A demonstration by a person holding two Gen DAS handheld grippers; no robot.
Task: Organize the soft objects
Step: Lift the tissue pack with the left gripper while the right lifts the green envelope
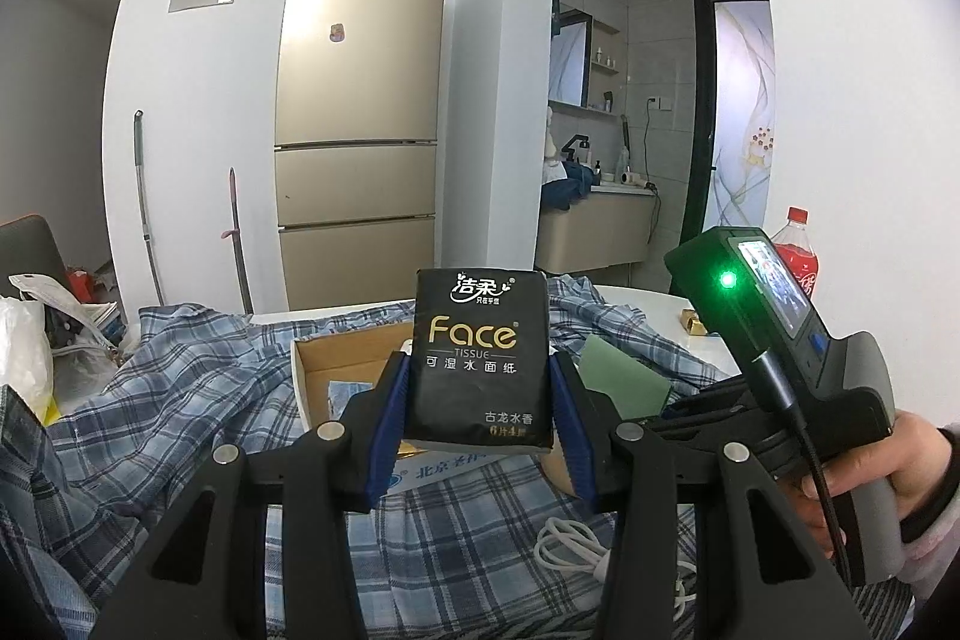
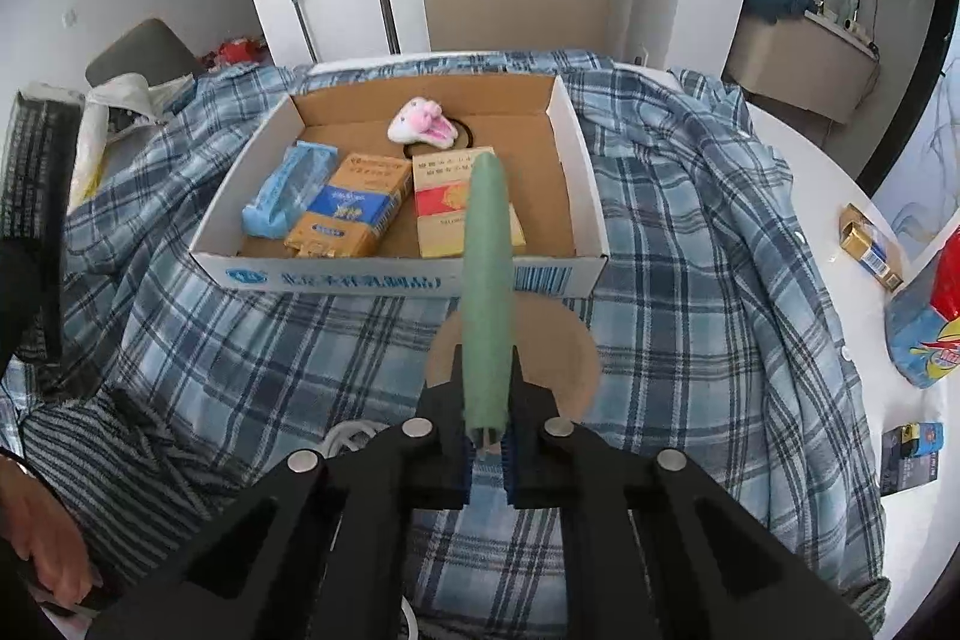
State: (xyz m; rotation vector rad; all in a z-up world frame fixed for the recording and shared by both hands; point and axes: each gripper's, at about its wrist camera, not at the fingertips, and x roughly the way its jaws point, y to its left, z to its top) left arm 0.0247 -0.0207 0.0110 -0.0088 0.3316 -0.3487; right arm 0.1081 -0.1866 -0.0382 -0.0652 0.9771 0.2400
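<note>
Step in hand, as judged: carrying two soft items toward the cardboard box point(image 2: 576, 196) for deposit; neither is released yet. Left gripper point(image 1: 480, 400) is clamped across the sides of a black tissue pack point(image 1: 480, 358), blue pads pressing both flanks, pack upright and lifted clear of the plaid cloth point(image 1: 180, 388); the box rim shows just behind it at about 10 o'clock. Right gripper point(image 2: 487, 451) is pinched nearly flat on a thin green item point(image 2: 487, 280), seen edge-on, which projects toward 12 o'clock so that its far end overlaps the box's near wall in the right wrist view; whether it is over or inside the box cannot be told. Box already holds a blue tissue packet point(image 2: 288, 196), an orange-and-blue pack point(image 2: 348, 208), a red-and-yellow pack point(image 2: 441, 208) and a pink-and-white plush toy point(image 2: 423, 121) at the far side; free floor lies at the box's right, around 1 o'clock. Next move probably calls for advancing one gripper over that free floor, lowering, then spreading the fingers; the two grippers sit close together, so going one at a time would avoid a clash.
</note>
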